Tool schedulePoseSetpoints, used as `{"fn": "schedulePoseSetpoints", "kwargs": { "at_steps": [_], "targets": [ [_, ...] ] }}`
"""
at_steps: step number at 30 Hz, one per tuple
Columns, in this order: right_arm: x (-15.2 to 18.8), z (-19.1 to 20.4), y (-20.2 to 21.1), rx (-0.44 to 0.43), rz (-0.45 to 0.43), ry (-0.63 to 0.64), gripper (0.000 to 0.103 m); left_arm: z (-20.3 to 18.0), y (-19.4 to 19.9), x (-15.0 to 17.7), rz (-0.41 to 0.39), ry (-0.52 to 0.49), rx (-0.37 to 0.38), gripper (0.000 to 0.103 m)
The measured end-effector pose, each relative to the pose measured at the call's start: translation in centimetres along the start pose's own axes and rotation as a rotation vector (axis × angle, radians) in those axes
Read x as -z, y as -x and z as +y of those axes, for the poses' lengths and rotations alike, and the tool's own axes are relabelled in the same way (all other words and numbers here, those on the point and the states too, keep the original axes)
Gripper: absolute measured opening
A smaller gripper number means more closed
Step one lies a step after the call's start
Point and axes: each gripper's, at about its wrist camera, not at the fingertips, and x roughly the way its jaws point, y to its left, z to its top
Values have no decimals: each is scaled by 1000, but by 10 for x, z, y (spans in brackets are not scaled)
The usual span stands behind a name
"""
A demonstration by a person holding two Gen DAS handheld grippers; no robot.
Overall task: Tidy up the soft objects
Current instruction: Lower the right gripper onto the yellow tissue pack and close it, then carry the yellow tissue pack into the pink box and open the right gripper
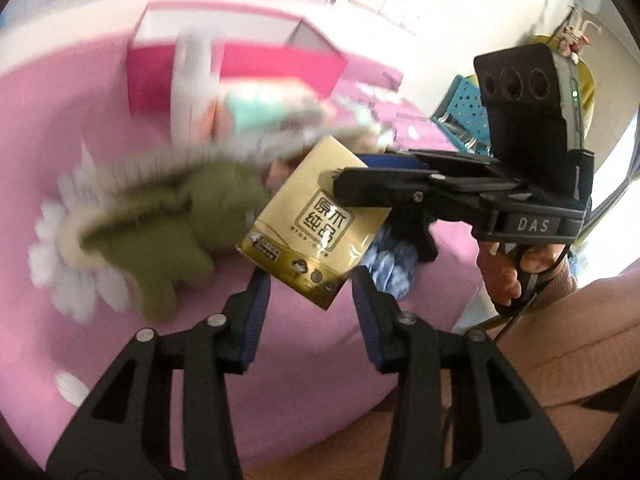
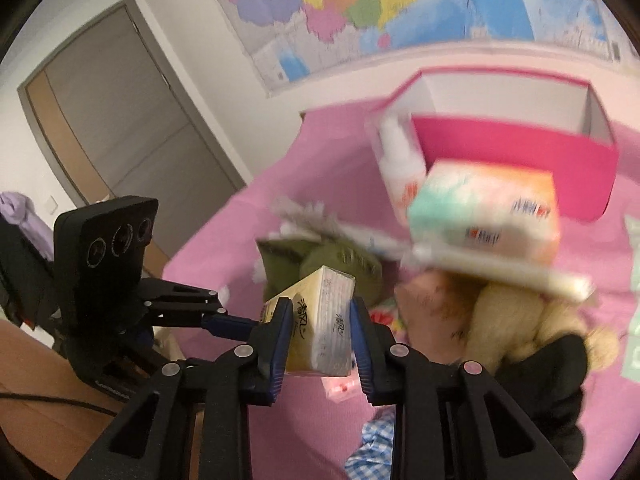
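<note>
My right gripper [image 2: 318, 334] is shut on a gold tissue pack [image 2: 320, 320], held above the pink bed. In the left wrist view the pack [image 1: 316, 220] hangs from the right gripper [image 1: 352, 184], which reaches in from the right. My left gripper [image 1: 310, 292] is open, with its jaws on either side of the pack's lower corner and not touching it. A green plush toy [image 1: 168, 228] lies on the bed to the left and also shows behind the pack in the right wrist view [image 2: 320, 260]. An open pink box [image 1: 236, 64] stands at the back [image 2: 516, 148].
A white bottle [image 2: 400, 164] and a pastel tissue pack [image 2: 488, 208] sit in front of the box. A tan plush [image 2: 528, 320] with a black part lies at the right. Blue checked cloth [image 2: 372, 440] lies near the bed edge. A door [image 2: 120, 120] is at left.
</note>
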Motion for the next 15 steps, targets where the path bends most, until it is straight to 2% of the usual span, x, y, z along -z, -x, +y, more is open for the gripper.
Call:
{"fn": "schedulePoseSetpoints", "kwargs": {
  "at_steps": [7, 10, 15],
  "targets": [
    [-49, -5, 26, 1, -169, -25, 29, -2, 32, -67, -137, -91, -69, 45],
    [-73, -11, 27, 6, -220, -22, 29, 9, 41, -97, -184, -111, -100, 45],
    [-117, -24, 25, 10, -282, -42, 29, 17, 29, -146, -219, -140, -193, 45]
  ]
}}
